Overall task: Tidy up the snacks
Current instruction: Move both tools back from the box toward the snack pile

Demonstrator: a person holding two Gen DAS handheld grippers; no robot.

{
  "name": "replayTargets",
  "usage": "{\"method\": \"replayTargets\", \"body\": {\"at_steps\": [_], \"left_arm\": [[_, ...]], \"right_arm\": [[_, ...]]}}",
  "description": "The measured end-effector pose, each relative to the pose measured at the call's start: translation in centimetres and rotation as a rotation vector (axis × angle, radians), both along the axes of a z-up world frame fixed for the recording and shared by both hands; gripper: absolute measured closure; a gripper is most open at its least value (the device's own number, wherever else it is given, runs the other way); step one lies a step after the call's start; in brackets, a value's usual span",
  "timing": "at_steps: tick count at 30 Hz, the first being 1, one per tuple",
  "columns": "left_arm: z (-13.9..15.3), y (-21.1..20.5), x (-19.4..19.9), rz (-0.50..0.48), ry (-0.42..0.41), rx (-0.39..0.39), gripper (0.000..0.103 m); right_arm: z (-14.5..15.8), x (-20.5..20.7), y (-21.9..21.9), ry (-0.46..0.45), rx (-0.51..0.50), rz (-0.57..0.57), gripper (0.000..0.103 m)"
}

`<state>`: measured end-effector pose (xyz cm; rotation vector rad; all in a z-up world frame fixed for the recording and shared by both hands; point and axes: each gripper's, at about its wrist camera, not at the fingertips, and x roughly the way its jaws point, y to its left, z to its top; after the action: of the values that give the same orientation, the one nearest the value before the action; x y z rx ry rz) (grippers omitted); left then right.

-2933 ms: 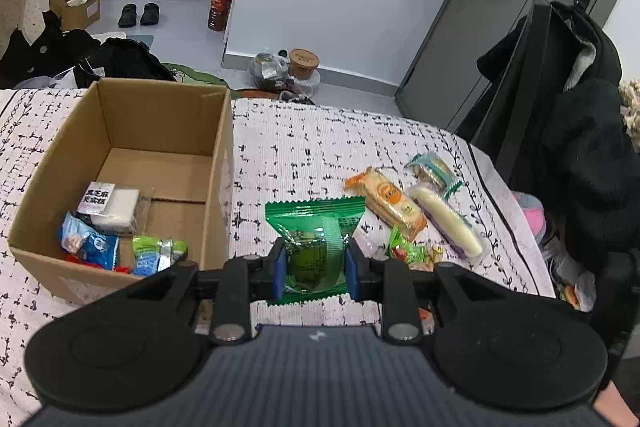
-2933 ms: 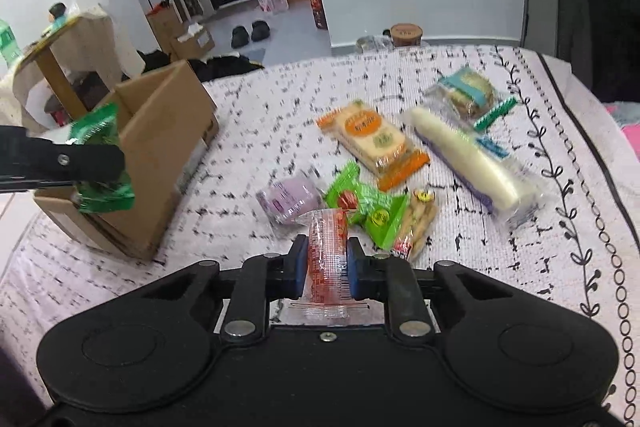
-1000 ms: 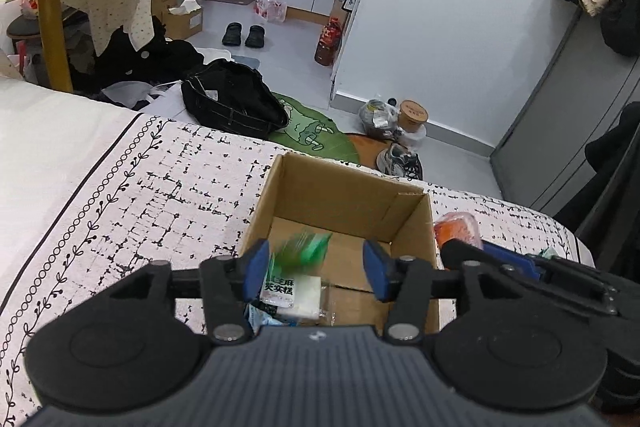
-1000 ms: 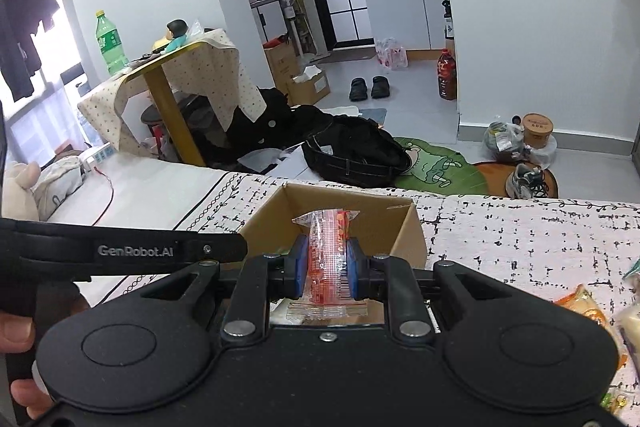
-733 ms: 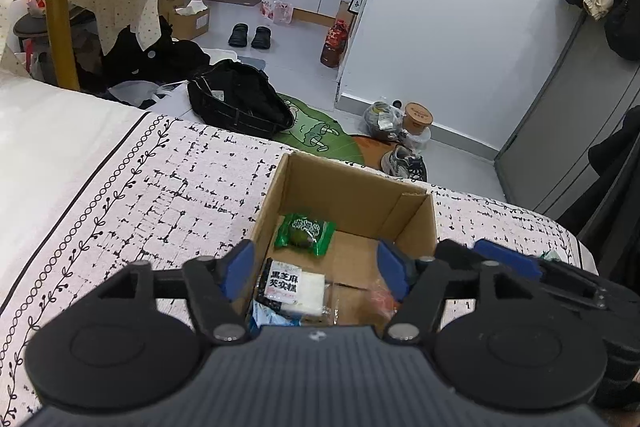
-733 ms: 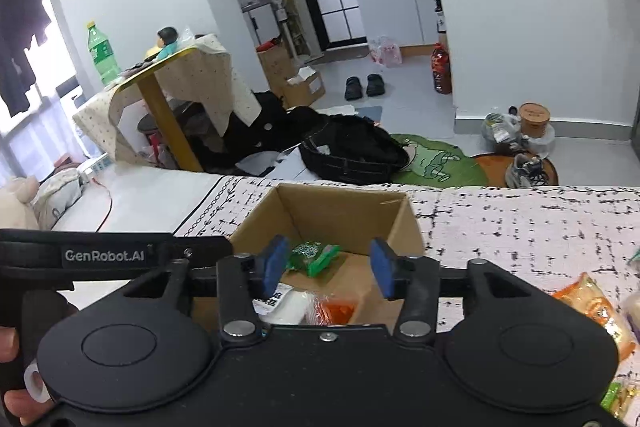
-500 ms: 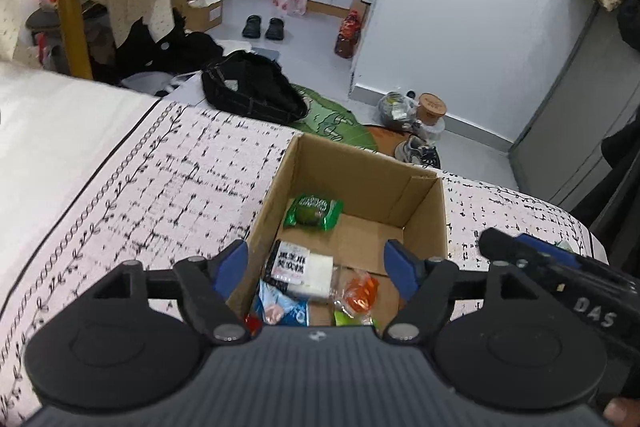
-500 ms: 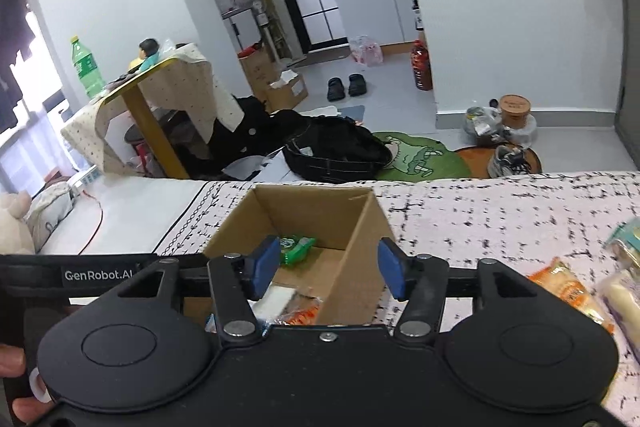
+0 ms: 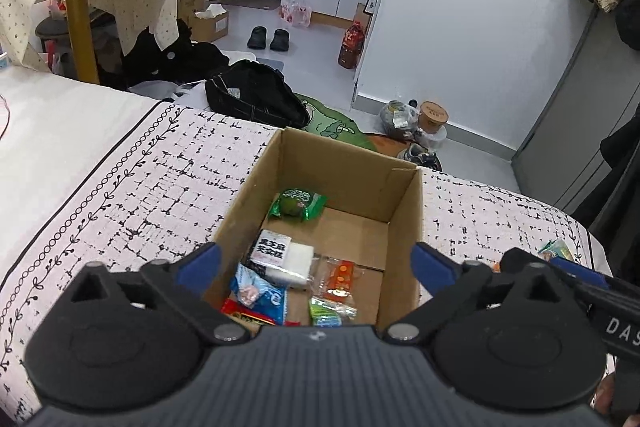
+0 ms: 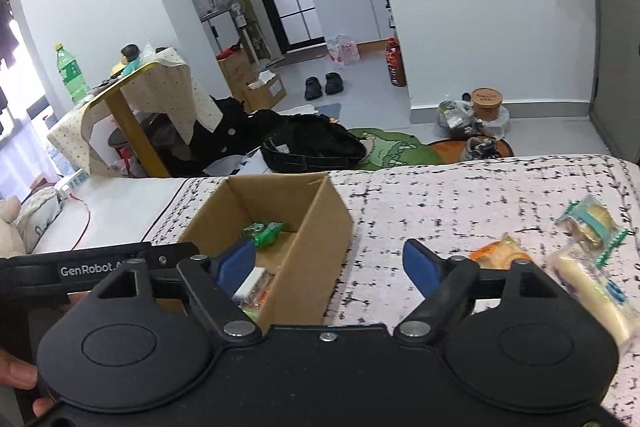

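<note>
Over the bed's patterned blanket [image 9: 160,163], both handheld grippers hang empty with blue pads spread wide. The left gripper [image 9: 316,263] sits directly above the open cardboard box [image 9: 400,223], which stands near the blanket's left border, toward the foot edge of the bed. Inside lie a green packet [image 9: 298,203] at the far end, a black-and-white labelled packet [image 9: 280,257], a blue packet [image 9: 258,293], an orange-and-clear packet [image 9: 336,277] and a green-striped one [image 9: 330,311] nearer the camera. The right gripper [image 10: 330,263] faces the box's right-hand wall, angled toward snacks left out on the blanket's right side: an orange-wrapped cracker pack [image 10: 500,249], a teal-trimmed packet [image 10: 592,223] and a long pale roll in clear film [image 10: 588,287], blurred. Judging by appearance, these are light, crinkly film wrappers, likely slippery and easily crushed; the roll looks soft and best pinched gently across its middle, the flat packs across their short width or by a sealed end.
</note>
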<state>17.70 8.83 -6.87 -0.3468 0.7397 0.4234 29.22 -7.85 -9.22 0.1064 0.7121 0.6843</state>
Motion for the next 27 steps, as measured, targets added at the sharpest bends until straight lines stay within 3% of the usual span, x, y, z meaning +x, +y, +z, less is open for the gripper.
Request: {"method": "replayTargets", "body": {"at_steps": [3,10,27], "left_arm": [[0.0,-1.1,0.0,-0.012,-0.004,0.029,0.0],[-0.5,-2.9,0.3,-0.041,-0.008,0.005,0.0],[-0.9,-8.7,1.5,-0.169,-0.03,-0.017,0.0]], "right_arm": [[-0.2,0.1,-1.2,-0.001,-0.005,-0.009,0.012],[-1.0,-0.1,-3.9,-0.005,-0.005,-0.051,0.0],[-2.5,-0.5,-11.2,-0.017,-0.043,-0.149,0.0]]}}
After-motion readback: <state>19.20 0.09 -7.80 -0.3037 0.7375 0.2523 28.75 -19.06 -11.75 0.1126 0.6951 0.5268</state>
